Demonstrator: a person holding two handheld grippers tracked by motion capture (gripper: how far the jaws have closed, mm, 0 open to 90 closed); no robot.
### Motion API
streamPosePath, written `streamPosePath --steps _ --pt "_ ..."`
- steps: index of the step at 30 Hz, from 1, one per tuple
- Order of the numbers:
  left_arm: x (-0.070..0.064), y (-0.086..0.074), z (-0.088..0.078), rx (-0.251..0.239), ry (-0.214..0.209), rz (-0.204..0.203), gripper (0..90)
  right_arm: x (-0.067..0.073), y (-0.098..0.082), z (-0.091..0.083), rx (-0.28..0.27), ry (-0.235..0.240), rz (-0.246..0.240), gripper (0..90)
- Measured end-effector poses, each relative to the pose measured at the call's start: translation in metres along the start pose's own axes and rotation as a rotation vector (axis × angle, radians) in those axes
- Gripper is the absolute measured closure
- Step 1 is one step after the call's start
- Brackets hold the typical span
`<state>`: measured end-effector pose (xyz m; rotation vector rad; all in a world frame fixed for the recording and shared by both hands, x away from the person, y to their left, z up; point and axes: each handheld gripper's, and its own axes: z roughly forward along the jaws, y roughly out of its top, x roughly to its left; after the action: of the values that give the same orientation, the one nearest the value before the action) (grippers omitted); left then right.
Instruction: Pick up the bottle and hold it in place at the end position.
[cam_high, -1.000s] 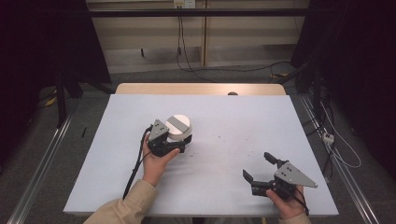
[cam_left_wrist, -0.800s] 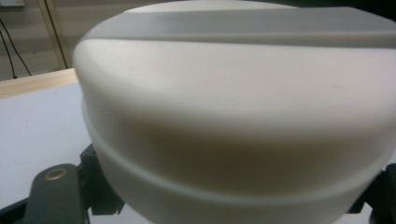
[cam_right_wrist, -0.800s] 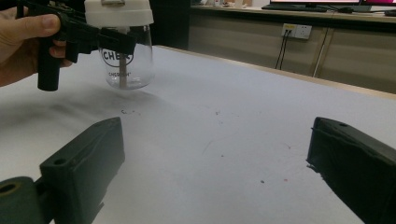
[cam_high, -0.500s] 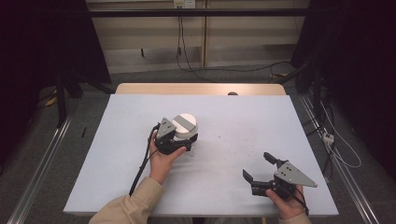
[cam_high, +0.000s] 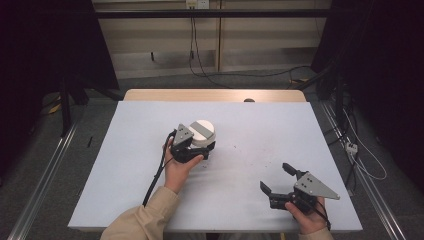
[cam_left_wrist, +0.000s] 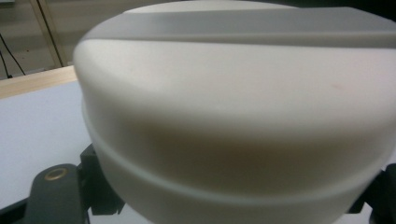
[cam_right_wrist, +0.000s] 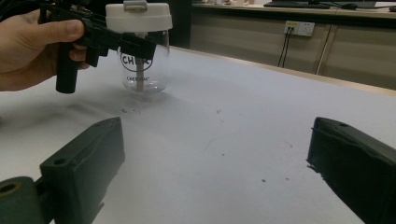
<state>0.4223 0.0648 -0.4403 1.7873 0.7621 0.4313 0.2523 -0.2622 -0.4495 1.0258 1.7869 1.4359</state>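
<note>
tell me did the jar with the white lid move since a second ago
Yes. The jar, clamped in the left gripper, shifted slightly right, toward the table's middle.

Pretty dim room overall. Pale blue-grey counter (cam_high: 300, 130) with a wood edge at the far side, grey floor (cam_high: 100, 115) around it, metal rails (cam_high: 45, 170) down both sides, beige wall panels (cam_high: 260, 35) behind, black cables (cam_high: 200, 70) trailing down from a wall socket (cam_high: 196, 4).

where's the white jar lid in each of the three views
High view: white lid left of centre on the table, at the left gripper.
Left gripper view: lid close up across the picture, above the jaws.
Right gripper view: lid top left, on the clear jar.
Shared landmark: grey table top.
</note>
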Motion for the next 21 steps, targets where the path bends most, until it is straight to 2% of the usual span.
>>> streamPosePath --steps 5,11,12,21 --pt "0.001 0.002 0.004 -0.010 0.011 -0.009 18.5 0.000 0.000 0.002 0.000 0.000 0.003 3.6" --pt "-0.002 0.006 0.012 0.013 0.023 0.024 18.5 0.001 0.002 0.004 -0.002 0.009 -0.002 3.6" --pt "-0.003 0.006 0.013 0.012 0.018 0.012 18.5 0.001 0.002 0.004 0.000 0.009 -0.001 3.6" --pt "-0.007 0.006 0.025 0.021 0.028 0.025 18.4 0.000 0.001 0.004 0.001 0.007 0.006 3.6"
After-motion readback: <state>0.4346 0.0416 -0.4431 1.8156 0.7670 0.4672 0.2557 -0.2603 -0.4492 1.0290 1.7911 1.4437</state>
